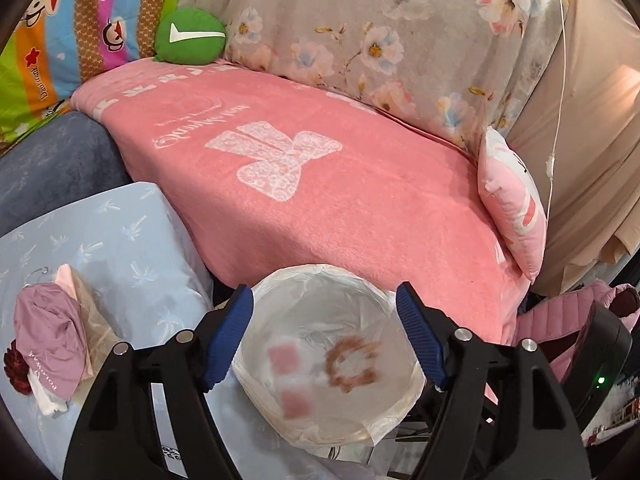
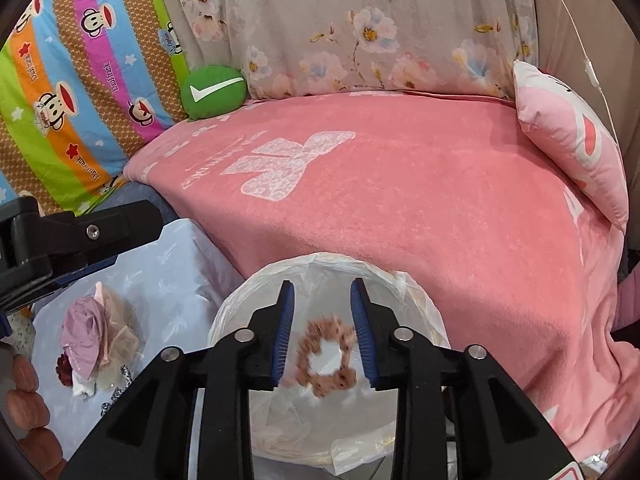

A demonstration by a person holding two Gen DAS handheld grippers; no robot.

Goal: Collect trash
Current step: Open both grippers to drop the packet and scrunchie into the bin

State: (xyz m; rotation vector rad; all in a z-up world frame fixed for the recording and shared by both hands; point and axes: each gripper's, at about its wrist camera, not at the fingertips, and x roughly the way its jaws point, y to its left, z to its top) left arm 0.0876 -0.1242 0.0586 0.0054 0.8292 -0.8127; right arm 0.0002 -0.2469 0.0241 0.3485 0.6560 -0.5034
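Observation:
A round bin lined with a clear plastic bag (image 1: 320, 271) stands in front of the sofa, below both grippers. My left gripper (image 1: 324, 292) hangs open over its mouth with nothing between the fingers. Blurred pink scraps (image 1: 282, 356) and a brown fuzzy ring (image 1: 347, 385) show inside the bag. In the right wrist view my right gripper (image 2: 322, 285) is open above the same bin (image 2: 424, 296). The brown ring (image 2: 332, 383) is blurred between and below its blue pads (image 2: 285, 332), not pressed by them.
A pink blanket (image 1: 320, 184) covers the sofa seat behind the bin. A pink cushion (image 1: 512, 200) and a green round cushion (image 1: 190, 36) lie on it. Crumpled clothes (image 1: 52, 332) sit on light blue cloth at the left. The left gripper's body (image 2: 80, 236) juts in from the left.

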